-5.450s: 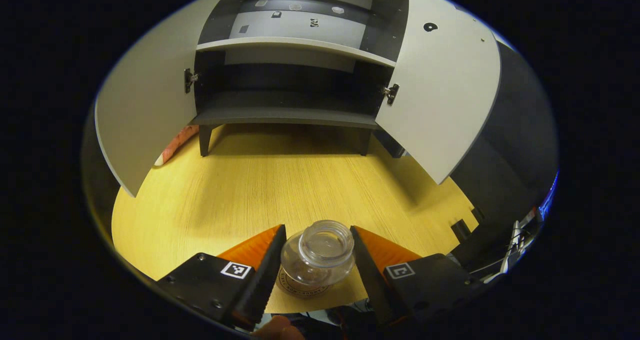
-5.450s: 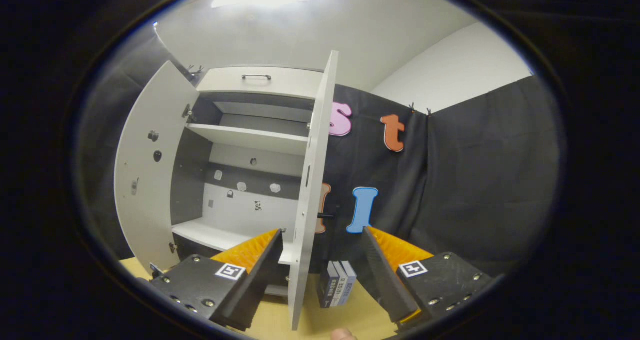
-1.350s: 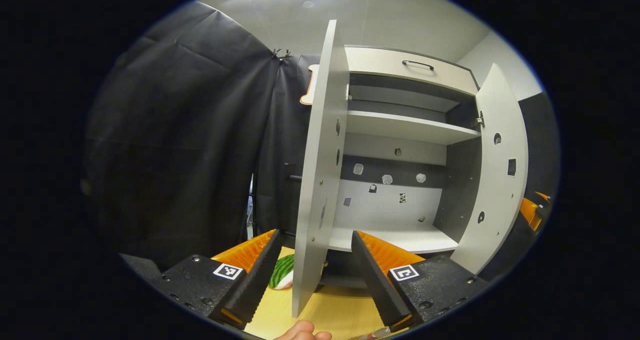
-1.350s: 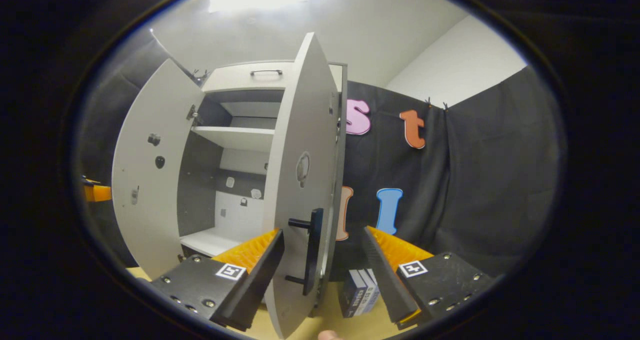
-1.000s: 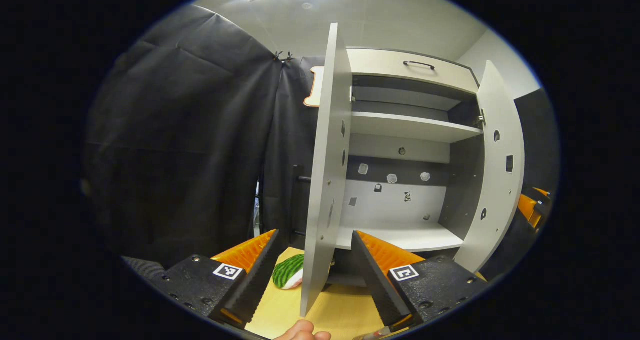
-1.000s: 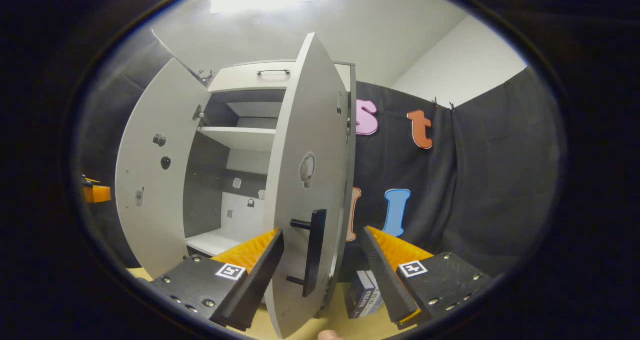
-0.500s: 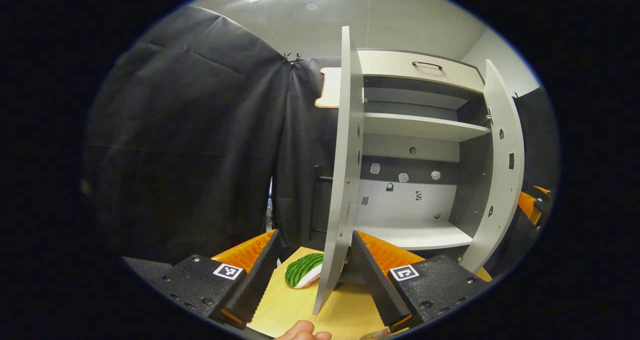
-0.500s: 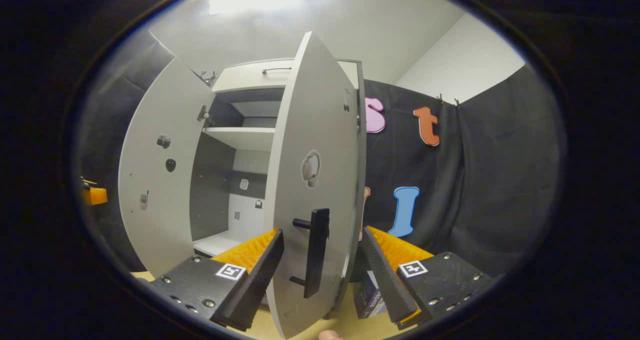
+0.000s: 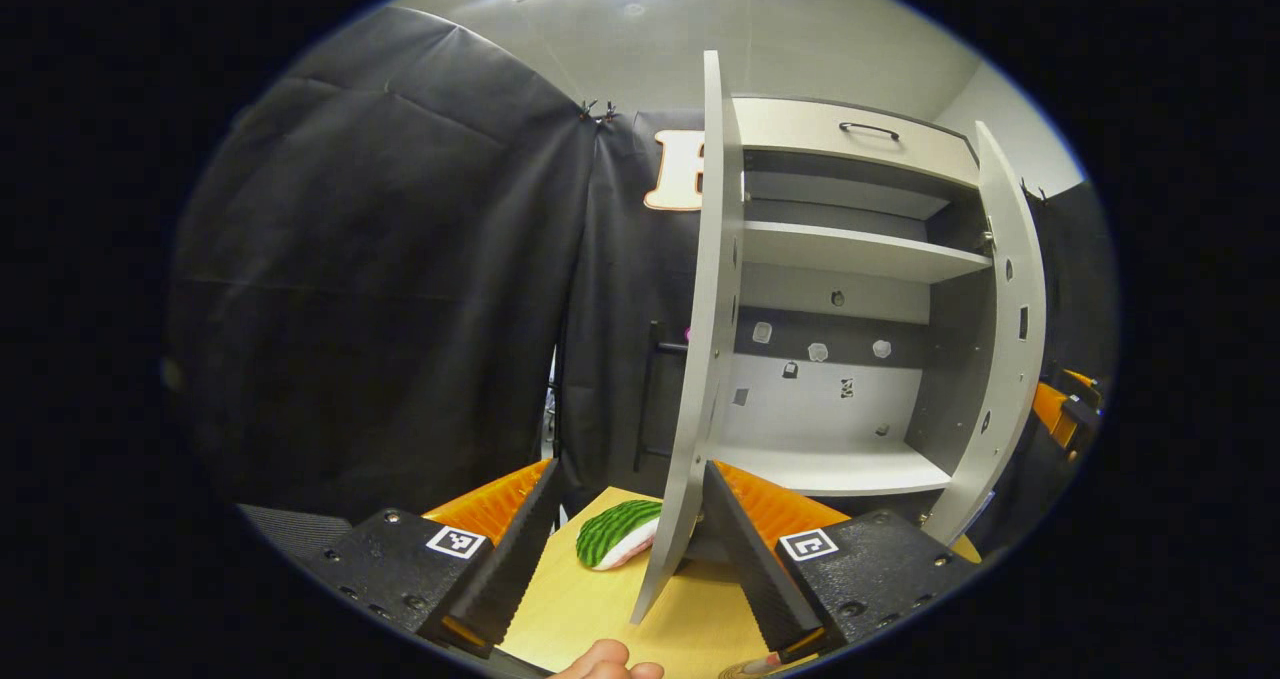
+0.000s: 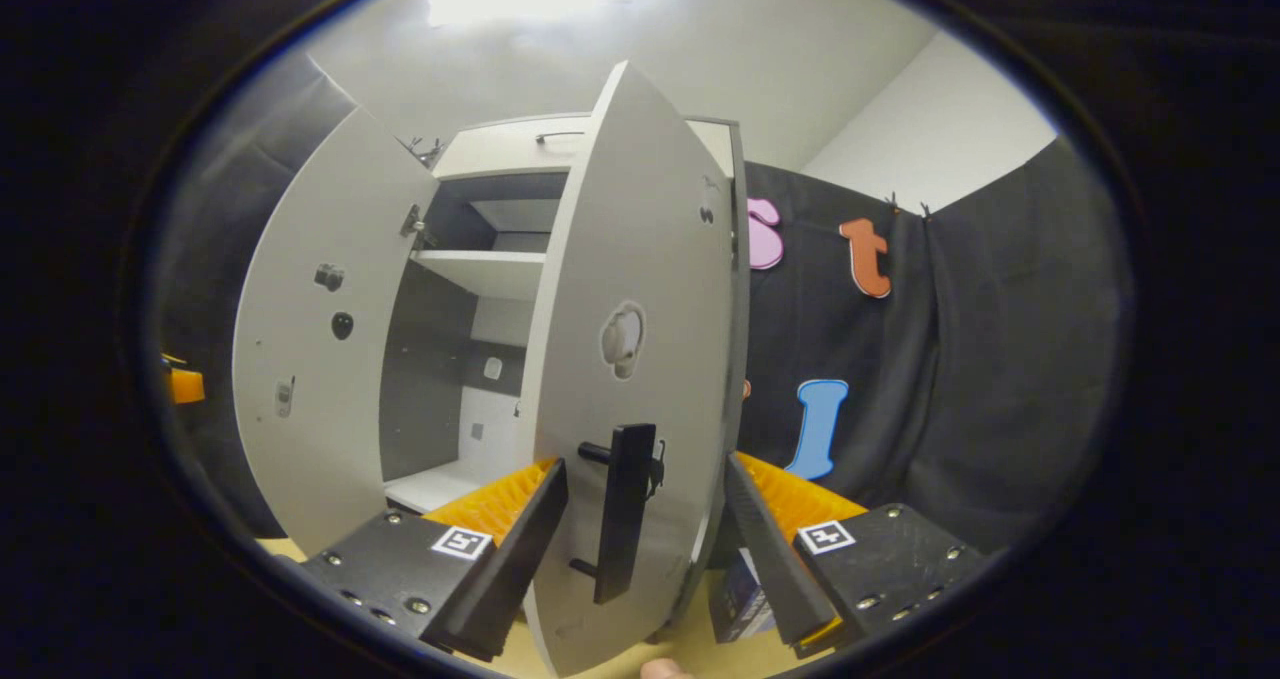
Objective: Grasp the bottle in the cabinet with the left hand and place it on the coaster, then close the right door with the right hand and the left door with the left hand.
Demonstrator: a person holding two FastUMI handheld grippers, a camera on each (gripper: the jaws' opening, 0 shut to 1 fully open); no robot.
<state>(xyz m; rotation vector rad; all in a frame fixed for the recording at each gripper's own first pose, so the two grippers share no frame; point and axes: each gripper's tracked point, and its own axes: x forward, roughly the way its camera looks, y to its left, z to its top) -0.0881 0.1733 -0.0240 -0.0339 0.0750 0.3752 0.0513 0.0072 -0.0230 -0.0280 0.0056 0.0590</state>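
In the left gripper view the left gripper [image 9: 625, 549] gapes wide and empty, the left door [image 9: 700, 359] edge-on between its fingers, a watermelon slice [image 9: 617, 533] just behind. In the right gripper view the right gripper [image 10: 645, 549] is equally wide, the right door [image 10: 630, 379] and its black handle [image 10: 622, 514] standing between its fingers untouched; whether the bottle is on the coaster cannot be told

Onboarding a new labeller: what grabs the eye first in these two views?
The open cabinet: its left door stands edge-on between the open left gripper fingers. In the right gripper view, the right door is half swung in, its black handle between the open right gripper fingers. A watermelon-striped object lies on the table.
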